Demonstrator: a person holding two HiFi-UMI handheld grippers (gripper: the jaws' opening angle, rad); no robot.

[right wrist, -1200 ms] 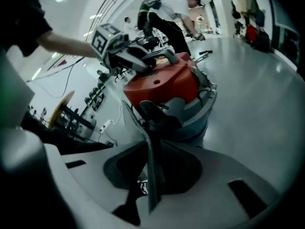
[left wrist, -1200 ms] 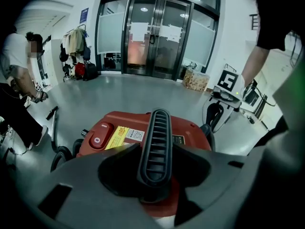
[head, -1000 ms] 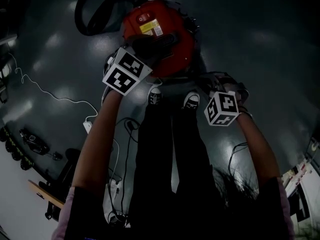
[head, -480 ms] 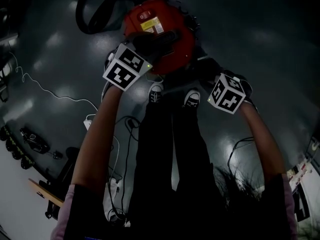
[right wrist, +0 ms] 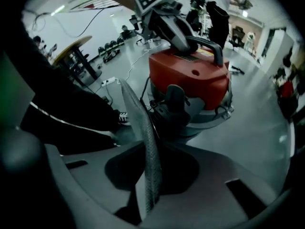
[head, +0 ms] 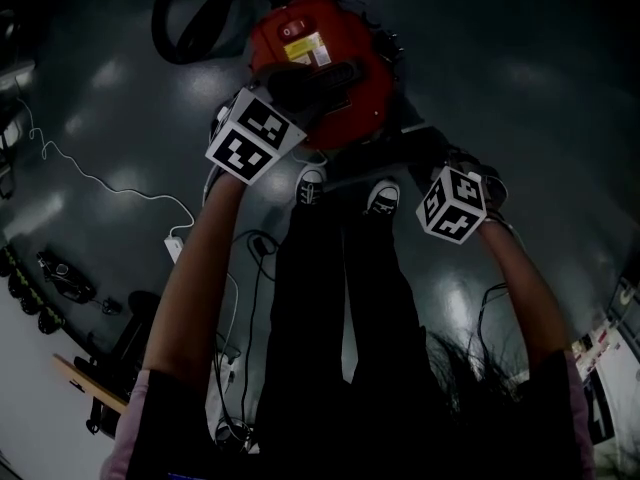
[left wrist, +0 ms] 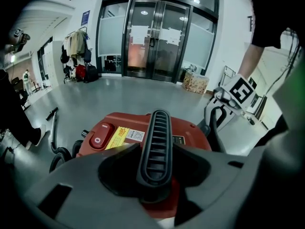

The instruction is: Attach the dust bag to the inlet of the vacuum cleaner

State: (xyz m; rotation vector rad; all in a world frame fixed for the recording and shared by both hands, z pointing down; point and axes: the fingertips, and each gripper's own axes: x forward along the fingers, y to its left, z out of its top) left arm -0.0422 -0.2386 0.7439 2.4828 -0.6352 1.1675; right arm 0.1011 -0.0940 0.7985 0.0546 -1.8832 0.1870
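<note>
The red vacuum cleaner (head: 320, 53) stands on the floor in front of the person's feet. My left gripper (head: 305, 93) is shut on its black ribbed carry handle (left wrist: 155, 147), one jaw on each side. My right gripper (head: 425, 158) hangs low at the vacuum's right side, pointing steeply down. Its jaws are closing on a thin grey textured strip (right wrist: 143, 132), seemingly the dust bag's edge, which stands up between them and looks pinched. Beyond the strip is the black inlet fitting (right wrist: 174, 104) on the vacuum's grey base. The rest of the bag is hidden.
A black hose (head: 190, 23) loops behind the vacuum on the left. A white cable (head: 100, 183) and a power strip (head: 178, 248) lie on the floor to the left. The person's shoes (head: 310, 190) stand right behind the vacuum. Glass doors (left wrist: 157, 32) are far ahead.
My right gripper has shifted a little right and toward the vacuum, and its marker cube has rolled. The left gripper and the vacuum have kept still.
</note>
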